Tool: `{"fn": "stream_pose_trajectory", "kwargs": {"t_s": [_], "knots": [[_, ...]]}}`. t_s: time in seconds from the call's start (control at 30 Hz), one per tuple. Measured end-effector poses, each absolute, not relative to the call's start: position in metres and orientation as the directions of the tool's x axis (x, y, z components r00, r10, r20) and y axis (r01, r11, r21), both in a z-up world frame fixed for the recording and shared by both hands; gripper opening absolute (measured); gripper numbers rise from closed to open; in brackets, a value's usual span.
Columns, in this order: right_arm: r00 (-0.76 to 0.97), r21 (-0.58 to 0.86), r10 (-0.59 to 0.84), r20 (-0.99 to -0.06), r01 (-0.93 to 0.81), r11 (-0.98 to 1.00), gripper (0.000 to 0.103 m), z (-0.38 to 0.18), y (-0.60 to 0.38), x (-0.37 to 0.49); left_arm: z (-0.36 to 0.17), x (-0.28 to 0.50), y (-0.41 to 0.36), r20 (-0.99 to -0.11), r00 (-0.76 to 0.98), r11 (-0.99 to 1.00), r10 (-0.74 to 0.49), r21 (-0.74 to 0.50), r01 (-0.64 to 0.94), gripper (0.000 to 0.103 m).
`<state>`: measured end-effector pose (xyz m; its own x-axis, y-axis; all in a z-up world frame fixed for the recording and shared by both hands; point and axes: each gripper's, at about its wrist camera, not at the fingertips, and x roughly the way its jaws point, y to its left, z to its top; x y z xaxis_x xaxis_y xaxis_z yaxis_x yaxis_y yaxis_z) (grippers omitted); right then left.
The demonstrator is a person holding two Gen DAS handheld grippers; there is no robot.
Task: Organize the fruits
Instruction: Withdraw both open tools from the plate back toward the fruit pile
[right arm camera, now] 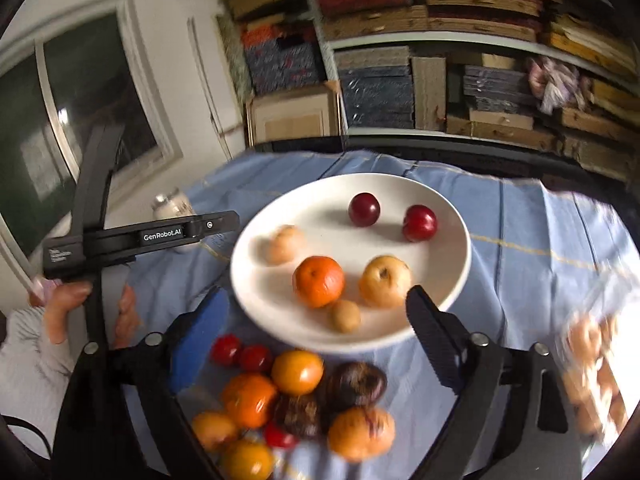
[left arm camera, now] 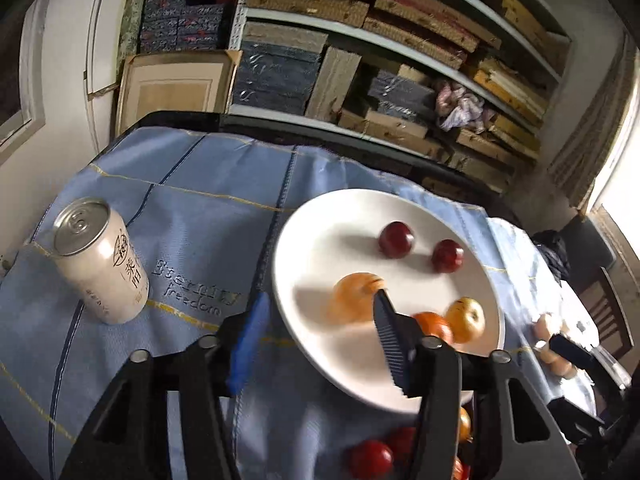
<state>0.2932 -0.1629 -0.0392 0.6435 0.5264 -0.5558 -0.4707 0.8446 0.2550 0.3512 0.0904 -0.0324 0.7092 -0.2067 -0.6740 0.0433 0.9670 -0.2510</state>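
Both grippers, left (left arm camera: 320,312) and right (right arm camera: 316,312), stood spread and empty. Six fruits lay on the plate (right arm camera: 448,216); a pile (right arm camera: 296,404) sat nearer on the tabletop (left arm camera: 192,216). A can (left arm camera: 100,260) stood left.

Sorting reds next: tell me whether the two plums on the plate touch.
Apart. The right wrist view shows white plate between the left plum and the right plum.

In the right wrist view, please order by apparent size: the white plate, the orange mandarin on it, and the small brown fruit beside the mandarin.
1. white plate
2. orange mandarin
3. small brown fruit

This order is clear, as all three are similarly near.
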Motion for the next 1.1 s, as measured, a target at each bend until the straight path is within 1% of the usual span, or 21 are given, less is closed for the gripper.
{"fn": "stream_pose_trajectory", "kwargs": {"t_s": [0.13, 0.17, 0.2, 0.27, 0.33, 0.47, 0.57, 0.63, 0.77, 0.97, 1.07, 1.1], "knots": [[0.665, 0.286, 0.533, -0.523, -0.452, 0.845, 0.088, -0.043, -0.187, 0.259, -0.018, 0.325, 0.082, -0.653, 0.719, 0.96, -0.24, -0.269, 0.075, 0.056], [0.683, 0.3, 0.532, -0.501, -0.44, 0.847, 0.088, -0.045, -0.198, 0.25, -0.015, 0.313, 0.079, -0.646, 0.727, 0.963, -0.234, -0.254, 0.085, 0.06], [0.692, 0.316, 0.534, -0.486, -0.43, 0.846, 0.089, -0.048, -0.205, 0.245, -0.014, 0.304, 0.077, -0.641, 0.733, 0.966, -0.227, -0.242, 0.088, 0.065], [0.698, 0.388, 0.55, -0.459, -0.399, 0.831, 0.09, -0.059, -0.223, 0.239, -0.014, 0.286, 0.076, -0.632, 0.744, 0.97, -0.216, -0.225, 0.091, 0.069], [0.698, 0.443, 0.555, -0.453, -0.364, 0.819, 0.09, -0.066, -0.235, 0.239, -0.021, 0.266, 0.076, -0.629, 0.746, 0.969, -0.22, -0.23, 0.091, 0.07], [0.714, 0.554, 0.56, -0.42, -0.286, 0.782, 0.094, -0.076, -0.262, 0.239, -0.046, 0.244, 0.079, -0.628, 0.746, 0.96, -0.222, -0.273, 0.057, 0.073], [0.724, 0.604, 0.557, -0.408, -0.243, 0.759, 0.098, -0.078, -0.275, 0.243, -0.066, 0.249, 0.081, -0.656, 0.721, 0.957, -0.222, -0.287, 0.033, 0.073], [0.727, 0.615, 0.552, -0.409, -0.227, 0.755, 0.098, -0.079, -0.278, 0.244, -0.075, 0.255, 0.079, -0.682, 0.699, 0.961, -0.215, -0.274, 0.029, 0.073], [0.719, 0.63, 0.555, -0.419, -0.21, 0.748, 0.098, -0.08, -0.282, 0.245, -0.079, 0.254, 0.068, -0.682, 0.717, 0.985, -0.144, -0.17, 0.036, 0.073], [0.707, 0.632, 0.569, -0.42, -0.221, 0.742, 0.098, -0.079, -0.276, 0.245, -0.087, 0.249, 0.034, -0.671, 0.739, 0.992, -0.055, 0.046, 0.115, 0.073], [0.705, 0.627, 0.568, -0.424, -0.224, 0.746, 0.098, -0.079, -0.274, 0.244, -0.089, 0.248, 0.026, -0.669, 0.742, 0.987, -0.049, 0.079, 0.137, 0.073], [0.703, 0.625, 0.568, -0.427, -0.224, 0.748, 0.098, -0.079, -0.274, 0.245, -0.089, 0.248, 0.026, -0.666, 0.744, 0.987, -0.048, 0.081, 0.136, 0.075]]}}
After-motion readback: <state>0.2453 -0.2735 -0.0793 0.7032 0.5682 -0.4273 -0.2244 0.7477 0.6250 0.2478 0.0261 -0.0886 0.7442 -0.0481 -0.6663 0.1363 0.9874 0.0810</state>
